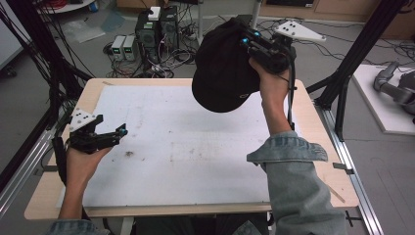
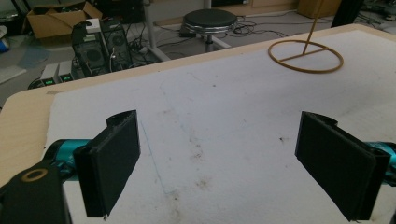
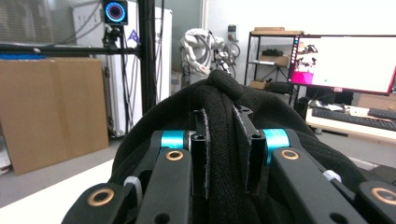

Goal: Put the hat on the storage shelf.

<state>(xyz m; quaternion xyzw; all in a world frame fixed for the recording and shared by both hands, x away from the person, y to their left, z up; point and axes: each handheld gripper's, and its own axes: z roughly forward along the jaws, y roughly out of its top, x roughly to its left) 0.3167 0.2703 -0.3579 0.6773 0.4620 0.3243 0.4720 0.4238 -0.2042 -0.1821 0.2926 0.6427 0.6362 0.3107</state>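
A black cap [image 1: 222, 68] hangs in the air above the far edge of the table, crown up and opening facing down toward the mat. My right gripper [image 1: 247, 39] is shut on a fold of fabric at the cap's top. In the right gripper view the two pads of that gripper [image 3: 225, 154] pinch the black cloth [image 3: 224, 98] between them. My left gripper [image 1: 111, 125] rests low at the table's left side. Its jaws [image 2: 229, 158] stand wide open over the white mat with nothing between them.
A white stained mat [image 1: 186, 147] covers most of the wooden table [image 1: 313, 117]. A thin wooden ring base with an upright rod [image 2: 306, 56] stands on the mat's far right part. Computers and cables [image 1: 156, 29] lie on the floor beyond, and black frame posts [image 1: 352, 54] flank the table.
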